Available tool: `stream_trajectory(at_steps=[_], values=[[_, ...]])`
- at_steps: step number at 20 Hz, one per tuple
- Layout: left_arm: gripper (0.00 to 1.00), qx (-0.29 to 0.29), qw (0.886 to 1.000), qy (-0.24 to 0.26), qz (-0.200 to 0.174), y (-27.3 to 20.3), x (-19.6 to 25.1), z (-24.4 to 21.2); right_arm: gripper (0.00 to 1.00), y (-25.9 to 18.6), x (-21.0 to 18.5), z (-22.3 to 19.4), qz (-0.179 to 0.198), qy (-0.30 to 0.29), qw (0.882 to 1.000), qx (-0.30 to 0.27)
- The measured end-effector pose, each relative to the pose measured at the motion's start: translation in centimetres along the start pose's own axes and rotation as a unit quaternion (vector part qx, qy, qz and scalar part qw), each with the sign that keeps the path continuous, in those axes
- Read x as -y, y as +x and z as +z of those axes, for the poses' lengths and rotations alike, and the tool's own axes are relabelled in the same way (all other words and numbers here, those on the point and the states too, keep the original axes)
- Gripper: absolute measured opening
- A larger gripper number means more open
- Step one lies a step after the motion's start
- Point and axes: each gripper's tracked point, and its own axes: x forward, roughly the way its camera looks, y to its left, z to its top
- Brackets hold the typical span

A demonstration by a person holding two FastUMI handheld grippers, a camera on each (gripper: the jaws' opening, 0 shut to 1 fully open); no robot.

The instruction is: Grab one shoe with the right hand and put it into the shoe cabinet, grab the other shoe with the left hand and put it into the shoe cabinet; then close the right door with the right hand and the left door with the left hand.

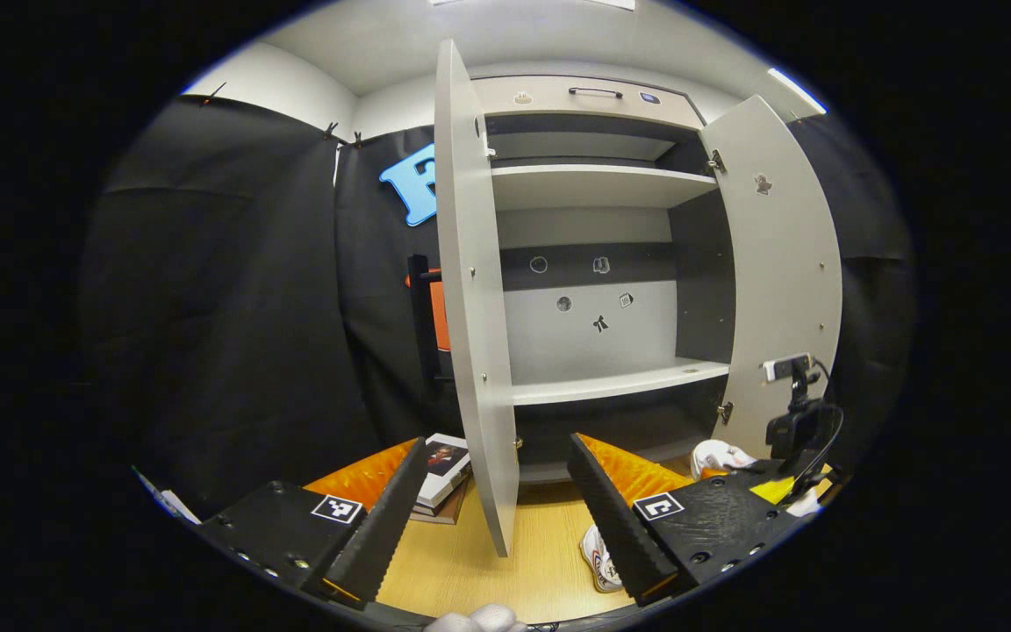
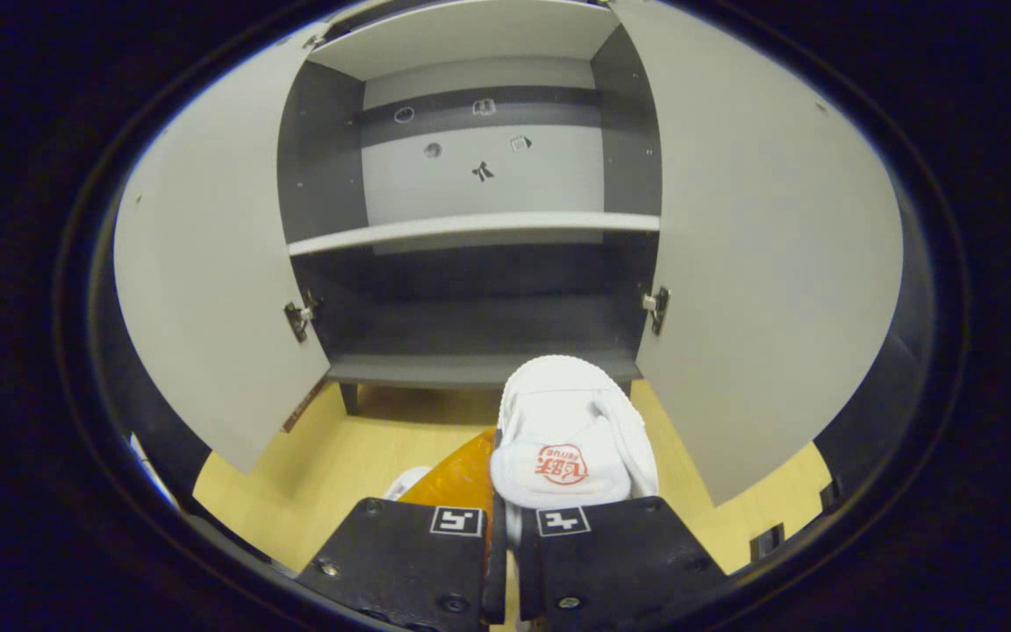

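Note:
The grey shoe cabinet (image 1: 598, 384) stands with its left door (image 1: 470, 290) and right door (image 1: 777, 263) swung wide. My right gripper (image 2: 505, 518) is shut on a white shoe (image 2: 567, 430) at its heel end. The toe points at the cabinet's dark bottom compartment (image 2: 470, 369), just in front of its edge. The other white shoe (image 1: 599, 557) lies on the wooden floor (image 1: 470, 570), below and between the fingers of my left gripper (image 1: 498, 443). That gripper is open and holds nothing. The held shoe (image 1: 718, 456) also appears low by the right door.
A stack of books (image 1: 444, 478) lies on the floor left of the left door's lower edge. The middle shelf (image 2: 470, 230) and upper shelf (image 1: 598, 184) are bare. Black cloth walls close in on both sides of the cabinet.

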Motion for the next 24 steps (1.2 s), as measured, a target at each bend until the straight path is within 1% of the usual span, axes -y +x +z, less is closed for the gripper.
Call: stream_trajectory(at_steps=[1, 4, 7, 11, 16, 18, 20, 22, 24], values=[[0.96, 0.001, 1.000, -0.002, -0.001, -0.1, -0.1, 0.0, 0.09, -0.6, -0.4, 2.0, 0.002, -0.004, 1.000, 0.012], [0.96, 0.004, 1.000, -0.004, 0.003, -0.6, -0.6, -0.1, 0.09, -1.2, -1.4, 8.5, 0.009, -0.018, 0.999, 0.049], [0.96, 0.002, 1.000, -0.009, 0.013, -0.5, -0.9, -0.2, 0.09, -0.1, -2.0, 14.6, 0.009, -0.028, 0.996, 0.081], [0.96, 0.001, 0.999, -0.009, 0.033, -0.4, -1.1, 0.2, 0.10, 3.4, -2.0, 21.0, 0.007, -0.041, 0.994, 0.103], [0.96, -0.001, 0.998, -0.007, 0.068, -0.3, -1.1, 1.2, 0.10, 9.9, -2.7, 27.8, 0.013, -0.058, 0.992, 0.112], [0.96, -0.002, 0.997, -0.007, 0.083, -0.2, -0.9, 1.5, 0.09, 12.9, -3.0, 29.1, 0.013, -0.064, 0.993, 0.102], [0.96, -0.003, 0.995, -0.002, 0.096, -0.1, -0.7, 1.9, 0.09, 16.0, -3.0, 29.3, 0.011, -0.073, 0.994, 0.077], [0.96, -0.005, 0.994, -0.001, 0.107, 0.1, -0.6, 2.2, 0.09, 19.3, -3.0, 28.4, 0.010, -0.073, 0.996, 0.048], [0.96, -0.007, 0.993, -0.004, 0.117, 0.3, -0.6, 2.5, 0.09, 21.4, -2.9, 27.6, 0.013, -0.065, 0.998, 0.020]])
